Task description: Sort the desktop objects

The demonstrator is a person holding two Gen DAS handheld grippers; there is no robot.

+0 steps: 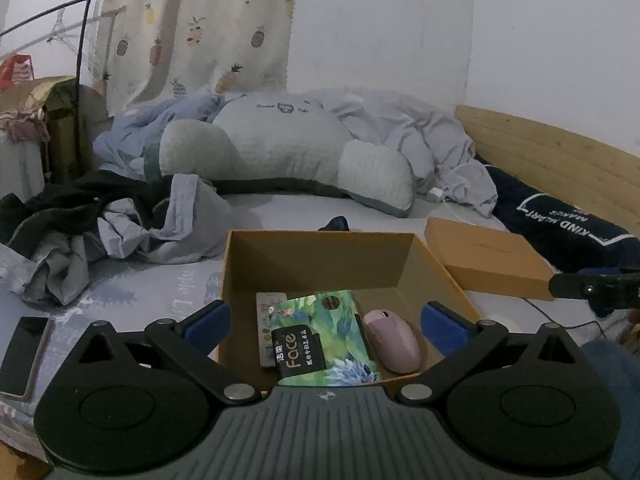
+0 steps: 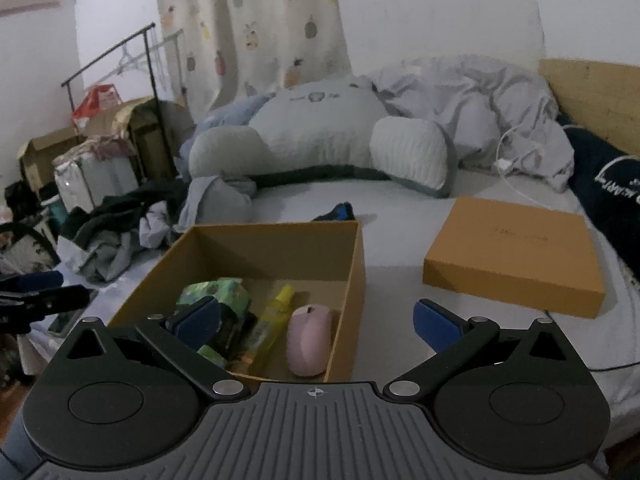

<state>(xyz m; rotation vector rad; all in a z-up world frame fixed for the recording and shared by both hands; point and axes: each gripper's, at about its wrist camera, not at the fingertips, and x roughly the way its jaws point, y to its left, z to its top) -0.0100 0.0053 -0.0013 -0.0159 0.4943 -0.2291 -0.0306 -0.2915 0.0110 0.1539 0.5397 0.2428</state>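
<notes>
Cardboard box (image 2: 352, 264) holds the pink mouse (image 2: 310, 340); both the left gripper (image 1: 326, 322) and right gripper (image 2: 316, 322) hover spread and empty; the lid (image 2: 516, 256), far right, probably goes on squarely next.

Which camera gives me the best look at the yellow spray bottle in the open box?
The right wrist view. There the yellow spray bottle lies in plain sight in the open box, between the green tissue pack and the pink mouse. In the left wrist view the tissue pack covers that spot, so the bottle does not show.
</notes>
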